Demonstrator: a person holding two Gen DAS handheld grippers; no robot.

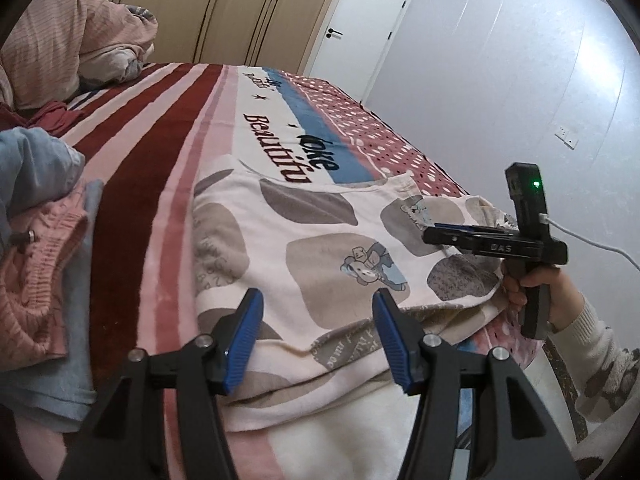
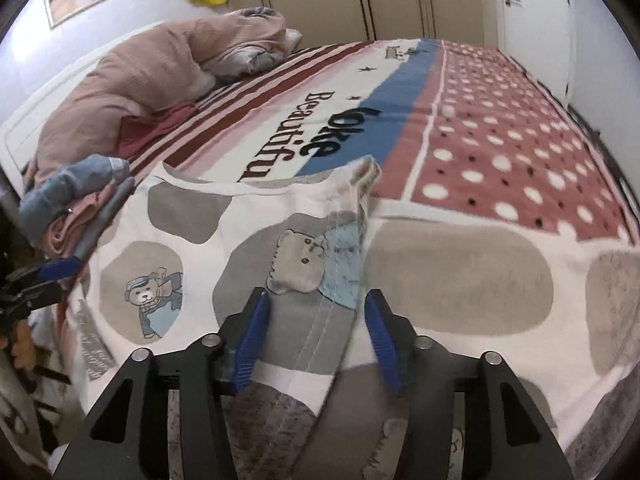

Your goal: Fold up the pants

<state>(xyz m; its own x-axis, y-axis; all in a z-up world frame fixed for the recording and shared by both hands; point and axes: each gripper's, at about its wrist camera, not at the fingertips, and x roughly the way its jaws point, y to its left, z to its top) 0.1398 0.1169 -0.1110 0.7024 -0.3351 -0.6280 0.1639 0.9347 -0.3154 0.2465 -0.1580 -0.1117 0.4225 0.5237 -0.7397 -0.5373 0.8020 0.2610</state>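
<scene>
Cream pants [image 1: 320, 248] with grey-brown blotches and bear prints lie folded on the bed; they fill the right wrist view [image 2: 440, 272] too. My left gripper [image 1: 318, 344] is open, just above the pants' near edge, holding nothing. My right gripper [image 2: 312, 340] is open over the pants, a raised fold of cloth with a bear patch [image 2: 300, 264] running between its fingers. In the left wrist view the right gripper [image 1: 436, 232] hovers flat over the pants' right end, a hand on its handle.
The bed [image 1: 160, 152] has a striped and dotted blanket with lettering. A pile of pink and blue clothes [image 1: 36, 240] lies left of the pants, seen also in the right wrist view [image 2: 76, 200]. A pink duvet [image 2: 140, 76] is heaped near the headboard. Wardrobes and a door stand behind.
</scene>
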